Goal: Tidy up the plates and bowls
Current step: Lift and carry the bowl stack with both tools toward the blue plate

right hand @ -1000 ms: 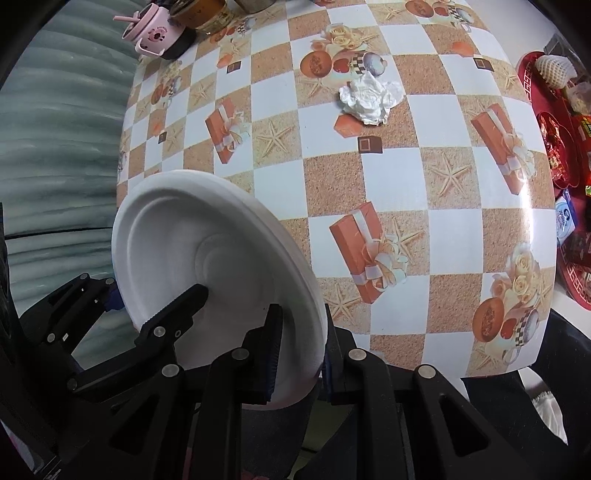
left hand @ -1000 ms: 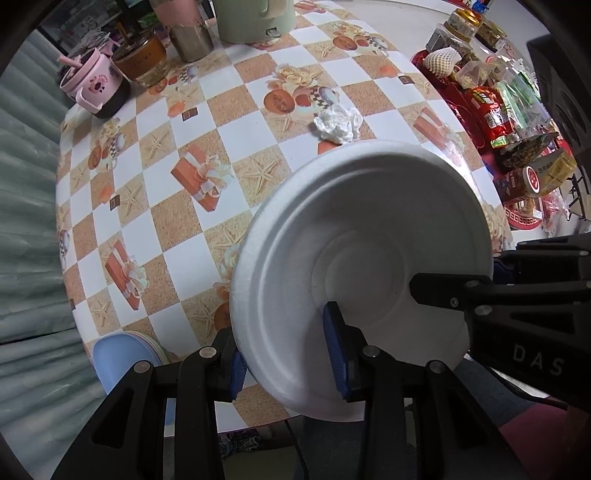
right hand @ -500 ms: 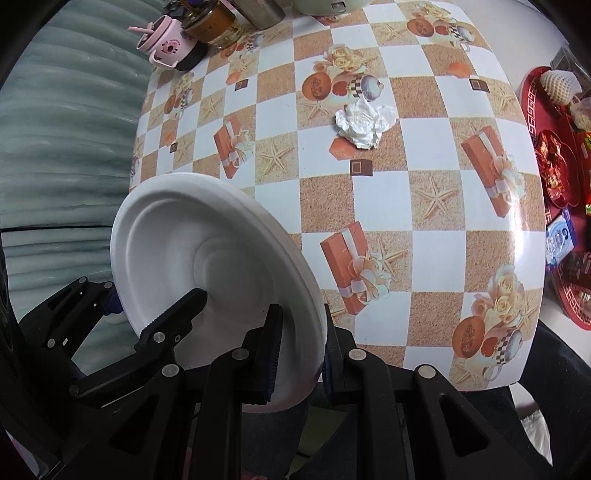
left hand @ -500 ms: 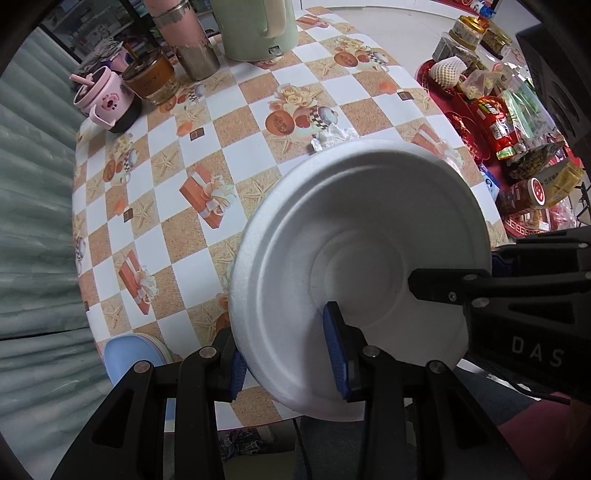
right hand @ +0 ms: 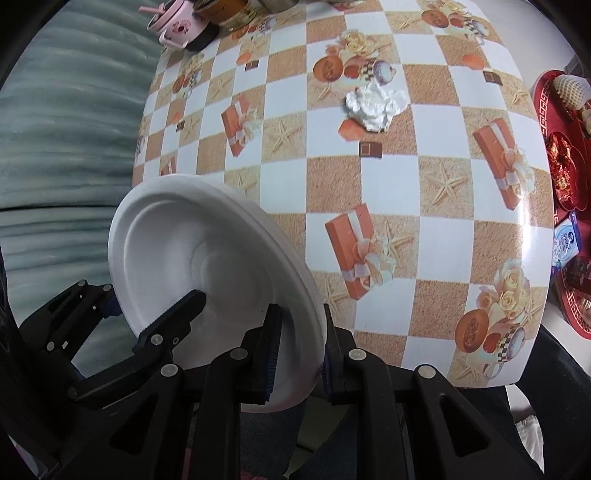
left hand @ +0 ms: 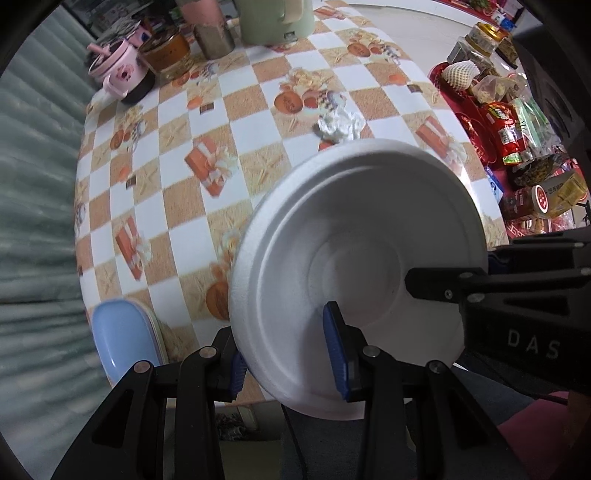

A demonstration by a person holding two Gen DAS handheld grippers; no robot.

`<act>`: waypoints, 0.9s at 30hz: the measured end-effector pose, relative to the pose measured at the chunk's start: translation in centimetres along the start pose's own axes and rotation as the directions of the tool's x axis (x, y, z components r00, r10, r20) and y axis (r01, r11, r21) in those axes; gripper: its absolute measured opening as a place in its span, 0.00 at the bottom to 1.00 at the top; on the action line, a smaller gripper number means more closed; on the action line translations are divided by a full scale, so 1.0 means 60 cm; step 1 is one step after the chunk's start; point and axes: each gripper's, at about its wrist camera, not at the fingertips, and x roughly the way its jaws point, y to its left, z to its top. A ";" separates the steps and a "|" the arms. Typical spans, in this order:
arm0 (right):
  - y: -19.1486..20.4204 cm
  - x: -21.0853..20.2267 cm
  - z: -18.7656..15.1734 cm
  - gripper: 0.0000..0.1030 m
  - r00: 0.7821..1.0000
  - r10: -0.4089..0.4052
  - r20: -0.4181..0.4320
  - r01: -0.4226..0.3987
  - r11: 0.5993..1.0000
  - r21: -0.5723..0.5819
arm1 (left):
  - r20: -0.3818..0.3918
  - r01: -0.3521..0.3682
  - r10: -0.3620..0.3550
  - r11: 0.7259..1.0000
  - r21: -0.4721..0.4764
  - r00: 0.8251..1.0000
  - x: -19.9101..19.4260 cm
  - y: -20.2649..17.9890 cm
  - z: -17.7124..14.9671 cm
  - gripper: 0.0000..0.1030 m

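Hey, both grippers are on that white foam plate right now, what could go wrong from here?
1. The left hand-held gripper and right hand-held gripper both pinch the white foam plate by its rim; uneven pulling may bend or crack it.
2. It is tilted over the table edge, so a slip likely drops it to the floor.
3. Lowering it blindly could hit the crumpled tissue.

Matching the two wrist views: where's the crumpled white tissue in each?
Left wrist: crumpled white tissue sits upper centre on the tablecloth, just beyond the far rim of the white plate.
Right wrist: tissue is upper centre-right, well apart from the plate at lower left.
Shared landmark: pink mug at the table's far-left corner.
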 end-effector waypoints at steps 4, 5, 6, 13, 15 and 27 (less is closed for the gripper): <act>0.015 0.023 -0.011 0.21 0.999 -0.027 -0.034 0.026 0.999 -0.021 | -0.023 0.023 -0.023 0.999 -0.033 0.999 0.016 0.013 -0.026 0.39; 0.020 0.028 -0.012 0.21 0.999 -0.030 -0.039 0.029 0.999 -0.021 | -0.023 0.031 -0.032 0.999 -0.037 0.999 0.019 0.020 -0.029 0.39; 0.028 0.032 -0.012 0.21 0.999 -0.036 -0.039 0.035 0.999 -0.022 | -0.018 0.032 -0.032 0.999 -0.035 0.999 0.019 0.026 -0.031 0.39; 0.108 0.067 0.000 0.23 0.998 -0.059 -0.012 0.059 0.998 0.001 | 0.006 0.059 -0.059 0.998 -0.018 0.998 0.028 0.115 -0.052 0.39; 0.134 0.076 0.002 0.23 0.997 -0.074 -0.004 0.074 0.997 -0.010 | 0.017 0.060 -0.060 0.998 -0.025 0.998 0.030 0.146 -0.059 0.39; 0.341 0.188 0.041 0.23 0.986 -0.141 -0.084 0.123 0.974 -0.193 | 0.010 0.078 -0.078 0.971 -0.228 0.997 0.068 0.359 -0.141 0.39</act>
